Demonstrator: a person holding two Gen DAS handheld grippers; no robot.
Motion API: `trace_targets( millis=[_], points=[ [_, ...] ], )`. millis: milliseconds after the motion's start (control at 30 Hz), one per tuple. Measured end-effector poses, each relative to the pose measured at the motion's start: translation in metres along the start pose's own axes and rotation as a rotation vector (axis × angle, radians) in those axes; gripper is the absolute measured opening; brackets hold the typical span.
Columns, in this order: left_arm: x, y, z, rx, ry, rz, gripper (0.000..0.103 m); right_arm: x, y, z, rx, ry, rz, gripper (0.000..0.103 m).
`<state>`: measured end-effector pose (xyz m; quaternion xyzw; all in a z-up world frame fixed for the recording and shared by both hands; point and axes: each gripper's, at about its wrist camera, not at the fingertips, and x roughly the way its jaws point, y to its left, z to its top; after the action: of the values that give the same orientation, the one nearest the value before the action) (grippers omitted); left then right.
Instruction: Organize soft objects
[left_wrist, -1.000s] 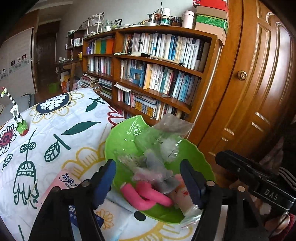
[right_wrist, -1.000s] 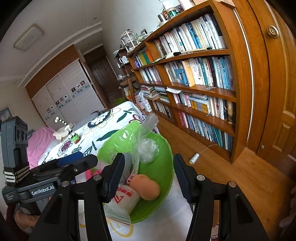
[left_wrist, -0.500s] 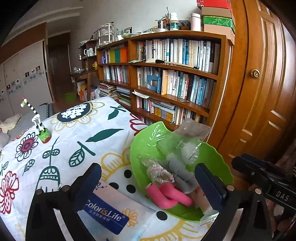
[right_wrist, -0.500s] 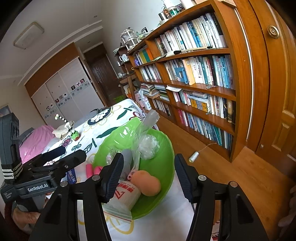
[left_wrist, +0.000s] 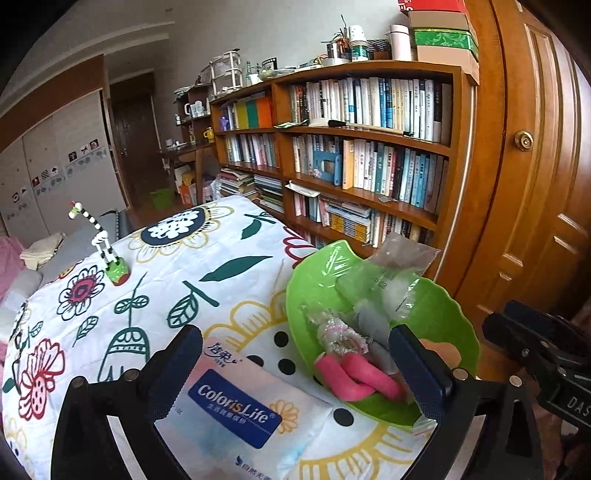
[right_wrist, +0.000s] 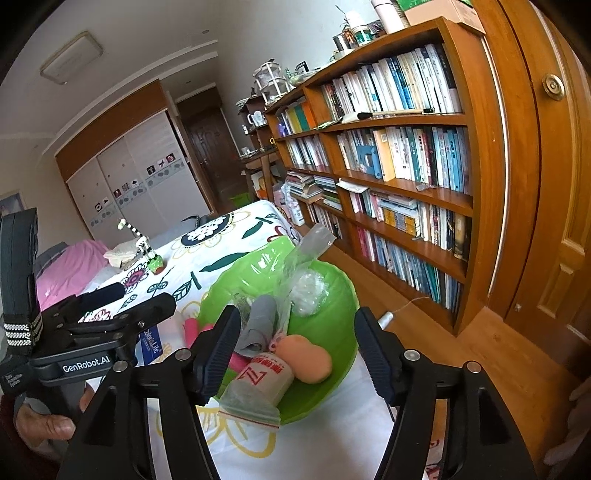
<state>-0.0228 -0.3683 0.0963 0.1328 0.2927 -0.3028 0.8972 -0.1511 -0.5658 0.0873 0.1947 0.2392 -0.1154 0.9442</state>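
While a second ago the left gripper (left_wrist: 295, 365) sat close over the green bowl (left_wrist: 447, 325) with its jaws only moderately apart, it has since pulled back toward the near left and the jaws now stand wide open, holding nothing. That retreat has uncovered a white tissue pack (left_wrist: 240, 410) with a blue label, lying flat on the floral cloth (left_wrist: 207, 254) between the jaws, just left of the bowl. The right gripper (right_wrist: 295, 349) has hardly shifted; its jaws are open and empty, hovering over the bowl's near side.

The bowl sits at the near right corner of the desk, its right rim close to the cloth's edge, with the wooden floor (right_wrist: 461, 332) below. Inside lie two pink rolls (left_wrist: 354, 376), a grey cloth roll (right_wrist: 258, 321), a peach sponge (right_wrist: 306, 356), a bagged white tube (right_wrist: 260, 382) overhanging the near rim, and crinkled clear bags (left_wrist: 391, 269) standing up at the far side.

To the left and far side the cloth lies open up to a striped giraffe figure (left_wrist: 105, 243). A bookshelf (left_wrist: 369, 155) and a wooden door (left_wrist: 535, 184) stand beyond the right edge.
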Motion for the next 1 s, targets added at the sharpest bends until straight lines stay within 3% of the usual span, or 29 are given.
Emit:
trace_targets(
  millis=[333,600,800,1000],
  points=[
    [-0.009,0.007,-0.003,-0.016,-0.014,0.095,0.103,-0.006,0.018,-0.003,-0.077,-0.034,-0.031,0.101],
    [-0.02,0.007,-0.002,-0.003,-0.061,0.156,0.103,-0.005,0.022,-0.005,-0.107,-0.028,-0.084,0.103],
    [-0.021,0.0,-0.004,0.045,-0.06,0.197,0.103,-0.01,0.023,-0.007,-0.115,-0.066,-0.11,0.103],
    [-0.017,-0.005,-0.005,0.07,-0.034,0.23,0.103,-0.008,0.032,-0.012,-0.199,-0.073,-0.125,0.103]
  ],
)
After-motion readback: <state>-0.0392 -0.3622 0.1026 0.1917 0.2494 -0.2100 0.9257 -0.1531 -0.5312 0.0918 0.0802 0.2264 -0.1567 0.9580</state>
